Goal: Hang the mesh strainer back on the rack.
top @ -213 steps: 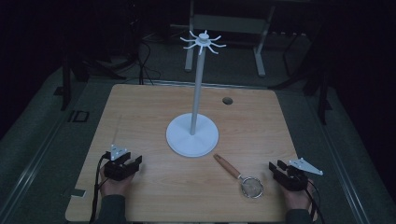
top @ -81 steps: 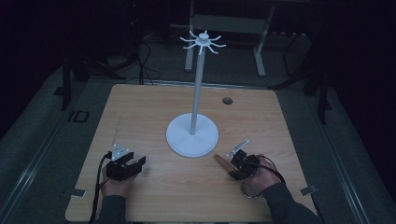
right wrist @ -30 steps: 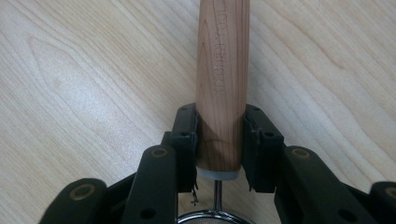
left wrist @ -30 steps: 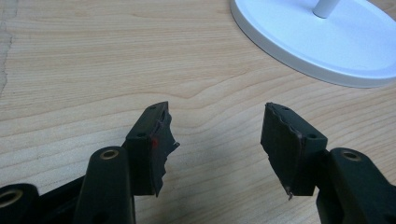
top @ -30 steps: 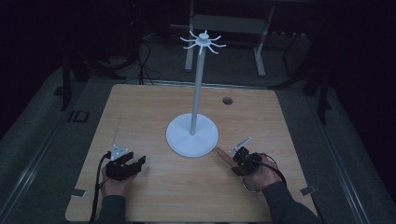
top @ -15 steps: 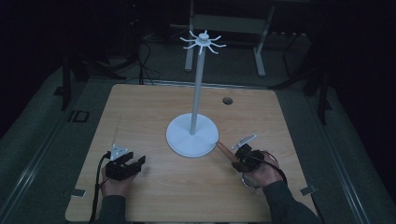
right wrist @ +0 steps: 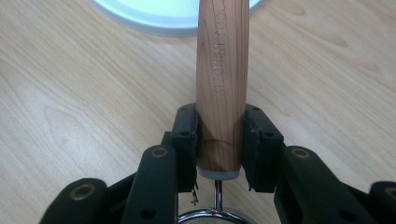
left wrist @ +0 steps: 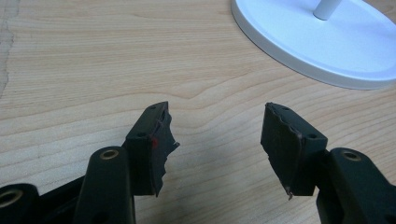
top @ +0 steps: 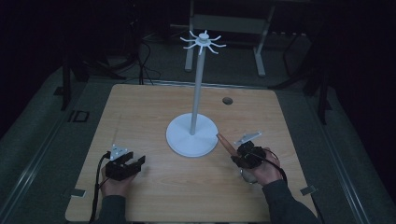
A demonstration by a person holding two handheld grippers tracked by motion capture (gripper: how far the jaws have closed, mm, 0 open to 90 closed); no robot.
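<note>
Strainer, small, wooden handle (right wrist: 220,93) with a metal rim (right wrist: 210,215): I log it in my right gripper (right wrist: 219,144), jaws clenched on the handle's lower end, one pad on each side. In the right gripper view the handle runs toward 12 o'clock, its tip over the edge of the white stand base (right wrist: 154,18). From the high view the handle (top: 226,142) points at about 11 o'clock from my right gripper (top: 244,156), just beside the base (top: 180,140).

Stand, white: round base, upright pole (top: 198,88), hook crown (top: 203,43) on top, mid-table (top: 140,107).

Left gripper (left wrist: 217,140): jaws released, spread apart, bare wood between them. It rests near the table's 7 o'clock corner (top: 122,164), well apart from the base (left wrist: 327,46).
</note>
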